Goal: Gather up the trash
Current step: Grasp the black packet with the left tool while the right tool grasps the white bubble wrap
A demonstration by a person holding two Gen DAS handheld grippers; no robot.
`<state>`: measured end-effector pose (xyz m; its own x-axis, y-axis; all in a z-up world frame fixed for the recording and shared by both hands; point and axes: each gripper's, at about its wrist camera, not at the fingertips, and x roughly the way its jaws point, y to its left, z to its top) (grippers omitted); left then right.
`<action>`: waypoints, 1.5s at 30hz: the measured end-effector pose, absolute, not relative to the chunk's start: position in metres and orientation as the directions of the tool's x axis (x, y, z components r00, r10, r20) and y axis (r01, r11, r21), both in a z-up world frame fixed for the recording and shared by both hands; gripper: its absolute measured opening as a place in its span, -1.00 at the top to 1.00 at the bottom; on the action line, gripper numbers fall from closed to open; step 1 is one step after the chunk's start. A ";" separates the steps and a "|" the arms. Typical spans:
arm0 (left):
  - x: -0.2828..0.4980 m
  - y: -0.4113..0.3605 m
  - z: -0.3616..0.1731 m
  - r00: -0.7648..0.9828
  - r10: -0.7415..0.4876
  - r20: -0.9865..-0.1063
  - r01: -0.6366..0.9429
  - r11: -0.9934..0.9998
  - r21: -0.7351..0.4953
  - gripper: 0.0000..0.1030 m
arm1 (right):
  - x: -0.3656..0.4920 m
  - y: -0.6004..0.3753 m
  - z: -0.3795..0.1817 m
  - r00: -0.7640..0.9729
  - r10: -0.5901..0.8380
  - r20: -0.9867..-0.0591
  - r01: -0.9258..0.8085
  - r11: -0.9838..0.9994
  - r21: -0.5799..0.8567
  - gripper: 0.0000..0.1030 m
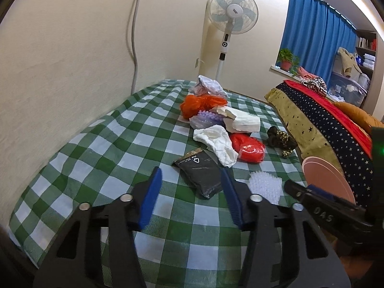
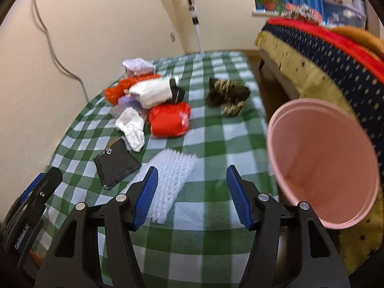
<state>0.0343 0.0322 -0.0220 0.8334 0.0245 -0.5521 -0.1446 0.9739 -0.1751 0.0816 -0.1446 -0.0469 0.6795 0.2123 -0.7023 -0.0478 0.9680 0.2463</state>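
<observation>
Black pouch (image 1: 200,172): flat on checked bed (image 1: 96,148), just ahead of left gripper (image 1: 192,189); probably light, slick, floppy; best pinched at near edge. Both grippers unclenched, empty; right gripper (image 2: 192,184) over white bristly mat (image 2: 168,180). Nearby: crumpled tissue (image 1: 216,144) overlapping pouch, red bag (image 1: 249,150), pink bin (image 2: 324,168) at right.

we are in a home bedroom: at twelve o'clock a pedestal fan (image 1: 232,12) stands against the cream wall, at two o'clock blue curtains (image 1: 312,28) hang beside a potted plant (image 1: 286,58) on the sill, a bed with a star-print quilt (image 1: 321,124) lies at three, and bookshelves (image 1: 366,48) fill the corner.
</observation>
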 end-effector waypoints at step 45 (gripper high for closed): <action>0.104 0.028 -0.064 0.683 -0.070 -0.727 -0.173 0.951 -0.255 1.00 | 0.088 -0.163 -0.037 0.715 0.231 -0.660 -0.105 0.969 0.225 0.92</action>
<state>0.1039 0.0279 -0.0642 0.6830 -0.0703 -0.7271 -0.1732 0.9514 -0.2546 0.0879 -0.1626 -0.0374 0.7153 0.2306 -0.6597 -0.1047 0.9687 0.2252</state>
